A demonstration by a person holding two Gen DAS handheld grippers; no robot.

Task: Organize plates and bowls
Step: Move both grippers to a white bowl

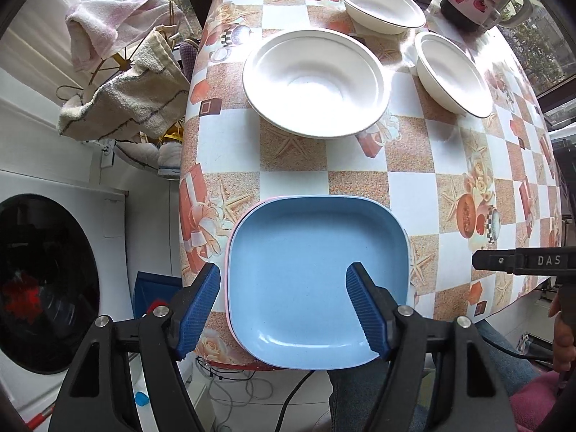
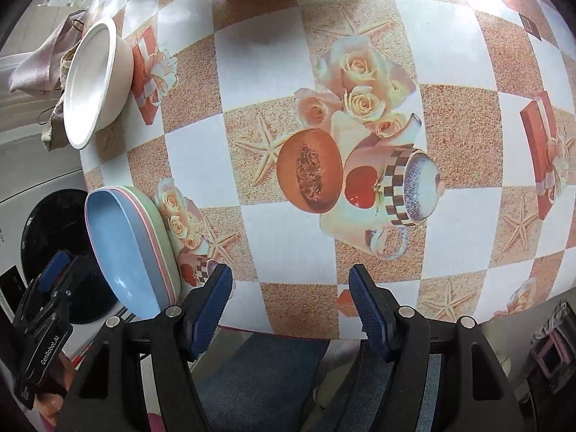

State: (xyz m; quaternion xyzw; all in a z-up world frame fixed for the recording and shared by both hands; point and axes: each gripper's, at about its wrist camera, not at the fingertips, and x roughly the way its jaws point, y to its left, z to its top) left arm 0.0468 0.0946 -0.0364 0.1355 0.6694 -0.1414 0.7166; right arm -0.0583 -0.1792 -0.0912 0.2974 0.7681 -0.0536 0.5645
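Checked tablecloth (image 1: 295,176) covers our table; a blue plate (image 1: 316,280) tops a stack at its near edge. Our left gripper (image 1: 284,309) straddles that rim, jaws apart, gripping nothing. Our right gripper (image 2: 291,309) gapes empty. White bowls (image 1: 316,82) sit beyond.

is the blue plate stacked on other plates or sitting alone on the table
Stacked. The blue plate sits on top of a pink plate and a green plate, whose rims show beneath it in the right wrist view.
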